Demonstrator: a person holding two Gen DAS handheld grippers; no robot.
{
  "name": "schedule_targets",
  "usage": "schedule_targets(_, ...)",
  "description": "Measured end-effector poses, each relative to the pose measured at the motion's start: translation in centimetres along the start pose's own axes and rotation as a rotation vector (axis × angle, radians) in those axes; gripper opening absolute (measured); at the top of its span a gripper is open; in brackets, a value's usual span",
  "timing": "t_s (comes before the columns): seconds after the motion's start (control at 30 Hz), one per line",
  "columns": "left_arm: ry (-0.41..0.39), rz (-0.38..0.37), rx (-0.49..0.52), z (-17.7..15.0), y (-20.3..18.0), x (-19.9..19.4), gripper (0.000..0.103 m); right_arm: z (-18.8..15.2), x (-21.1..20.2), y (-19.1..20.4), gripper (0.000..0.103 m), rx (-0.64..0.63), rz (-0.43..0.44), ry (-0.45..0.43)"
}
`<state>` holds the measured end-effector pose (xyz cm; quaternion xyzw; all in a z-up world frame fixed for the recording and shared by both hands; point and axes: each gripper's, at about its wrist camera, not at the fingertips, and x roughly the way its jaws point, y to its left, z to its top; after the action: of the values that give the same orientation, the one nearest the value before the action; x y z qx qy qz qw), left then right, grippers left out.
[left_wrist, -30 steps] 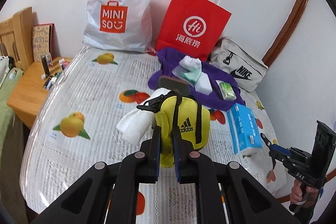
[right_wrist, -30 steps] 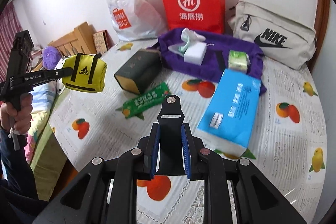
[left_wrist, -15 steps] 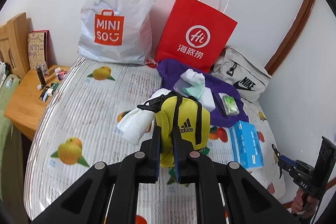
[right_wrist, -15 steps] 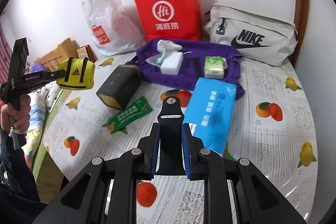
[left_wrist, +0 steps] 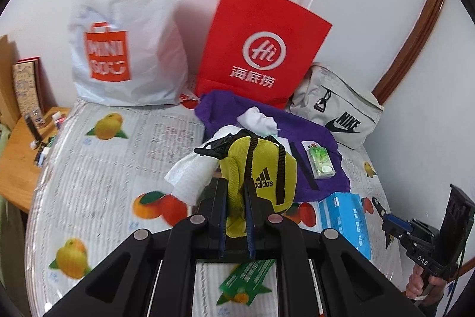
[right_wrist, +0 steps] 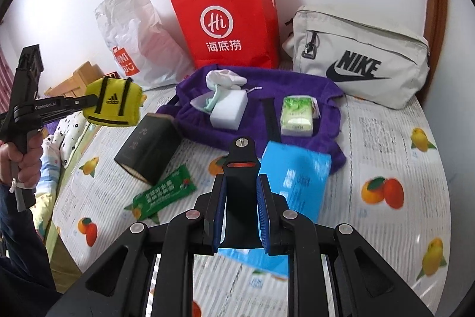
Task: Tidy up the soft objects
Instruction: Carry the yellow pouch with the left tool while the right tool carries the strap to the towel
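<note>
- Two grippers are recorded above the bench (right_wrist: 415,109).
- Left gripper (left_wrist: 236,216): fingers pinching the yellow pouch (left_wrist: 261,171), carried clear of the bench, long axis roughly level in the right view.
- Purple cloth (right_wrist: 297,85) lies ahead and right of the pouch; the left hand is judged nearer.
- Right gripper (right_wrist: 241,216): fingers clamped on a black strap piece (right_wrist: 241,165).
- Dark box (right_wrist: 148,147): seen only in the right view.

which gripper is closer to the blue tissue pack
Right. The right gripper hangs directly over the blue tissue pack; the left gripper, clamping the yellow adidas pouch, is off beyond the table's left edge.
</note>
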<state>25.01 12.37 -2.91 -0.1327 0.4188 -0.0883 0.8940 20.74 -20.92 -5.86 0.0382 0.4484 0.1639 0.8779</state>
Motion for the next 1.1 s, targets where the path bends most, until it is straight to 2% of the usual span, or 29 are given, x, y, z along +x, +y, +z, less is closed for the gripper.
schedule_targets(0.33,0.068,-0.022,0.040,3.0,-2.2,6.1,0.011,4.4,4.3,-2.2,0.021,-0.021,-0.007,-0.003)
schedule_targets(0.47,0.105,-0.055,0.039,3.9,-2.7,9.2,0.011,6.5,6.1,-2.5,0.021,-0.026,-0.007,-0.015)
schedule_targets(0.6,0.146,-0.053,0.064,4.5,-3.2,12.0,0.011,8.4,8.2,-2.7,0.021,-0.036,-0.031,-0.015)
schedule_targets(0.73,0.182,-0.013,0.080,4.9,-2.8,14.6,0.011,9.9,10.7,-2.9,0.021,-0.046,-0.057,0.011)
schedule_targets(0.93,0.187,-0.023,0.089,5.3,-2.6,15.5,0.011,10.8,13.3,-3.3,0.021,-0.033,-0.058,0.031)
schedule_targets(1.1,0.171,-0.041,0.114,5.1,-3.3,14.9,0.011,11.0,13.9,-3.4,0.021,-0.033,-0.046,0.031)
